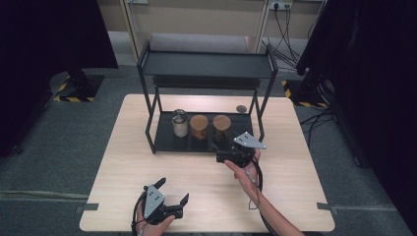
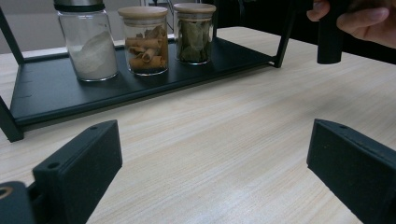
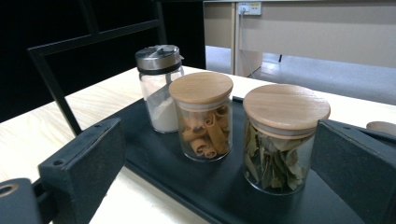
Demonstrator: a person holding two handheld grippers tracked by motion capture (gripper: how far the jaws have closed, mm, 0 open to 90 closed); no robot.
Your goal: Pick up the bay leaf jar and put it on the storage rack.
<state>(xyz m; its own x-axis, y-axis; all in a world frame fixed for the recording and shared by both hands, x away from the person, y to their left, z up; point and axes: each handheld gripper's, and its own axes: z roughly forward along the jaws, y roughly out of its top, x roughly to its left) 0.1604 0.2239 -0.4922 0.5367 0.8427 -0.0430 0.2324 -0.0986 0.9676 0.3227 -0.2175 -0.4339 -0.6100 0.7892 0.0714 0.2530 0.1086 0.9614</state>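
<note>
Three glass jars stand in a row on the bottom tray of a black rack (image 1: 162, 142). The left jar (image 1: 180, 123) (image 3: 159, 88) has a metal lid and holds white powder. The middle jar (image 1: 199, 126) (image 3: 203, 119) holds cinnamon sticks under a wooden lid. The right jar (image 1: 222, 126) (image 3: 280, 137) holds dried leaves under a wooden lid. My right gripper (image 1: 228, 150) (image 3: 219, 172) is open just in front of the tray, facing the two wooden-lid jars. My left gripper (image 1: 173, 191) (image 2: 215, 158) is open over bare table near the front edge, holding nothing.
The rack's upper shelf (image 1: 206, 64) overhangs the jars, and its thin posts (image 1: 259, 118) stand at the tray's corners. A small round disc (image 1: 241, 108) lies on the table behind the rack. Dark curtains and cables surround the table (image 1: 123, 187).
</note>
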